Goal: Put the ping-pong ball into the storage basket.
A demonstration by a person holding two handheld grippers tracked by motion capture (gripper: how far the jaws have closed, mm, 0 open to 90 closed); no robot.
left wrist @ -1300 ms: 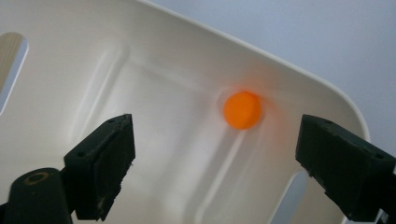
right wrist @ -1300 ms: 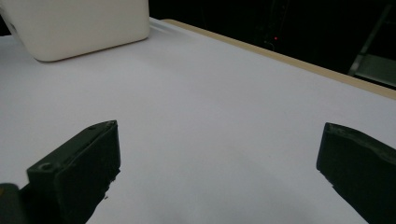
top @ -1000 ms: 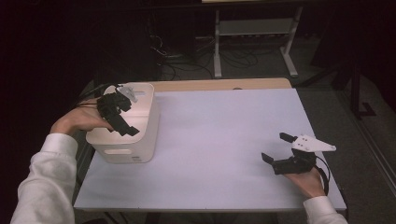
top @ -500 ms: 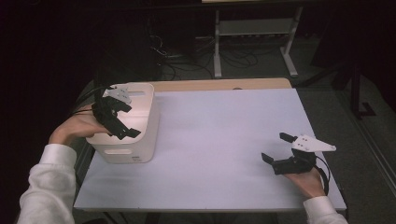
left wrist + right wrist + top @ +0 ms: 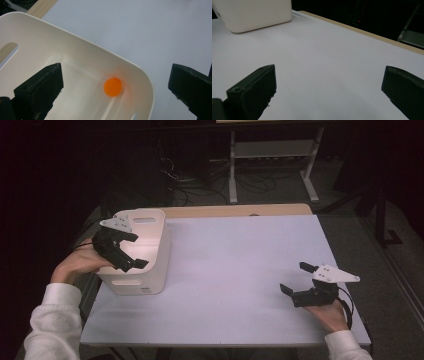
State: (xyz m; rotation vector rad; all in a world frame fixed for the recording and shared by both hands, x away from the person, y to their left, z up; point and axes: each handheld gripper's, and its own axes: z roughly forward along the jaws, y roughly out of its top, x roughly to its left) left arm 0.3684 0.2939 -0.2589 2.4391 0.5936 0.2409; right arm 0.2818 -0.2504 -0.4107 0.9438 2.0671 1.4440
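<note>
White bin (image 5: 145,252) sits at the left end of your desk (image 5: 235,270) in the high view, and your left gripper (image 5: 131,261) hangs over its open top, tilted down into it. Your left hand (image 5: 77,265) is just outside the bin's left wall. Over at the right, your right gripper (image 5: 295,280) hovers low above bare desk, well apart from the bin, with your right hand (image 5: 327,315) behind it near the front edge.

Left gripper view now: your jaws are spread wide and hold nothing. Between them and below, an orange ball (image 5: 112,87) lies on the bin floor, tucked against the curved wall near a corner. One jaw is over the bin's inside, the other out past the rim (image 5: 105,53), above the desk.

Right gripper view: jaws wide apart here too, empty, pale desk beneath and the bin (image 5: 253,13) far off at the top left.

Watch it if you go for that ball. My read is the outer jaw could catch the rim on the way down and shove the bin. A ball hugging the wall may also roll off at a glancing touch.
</note>
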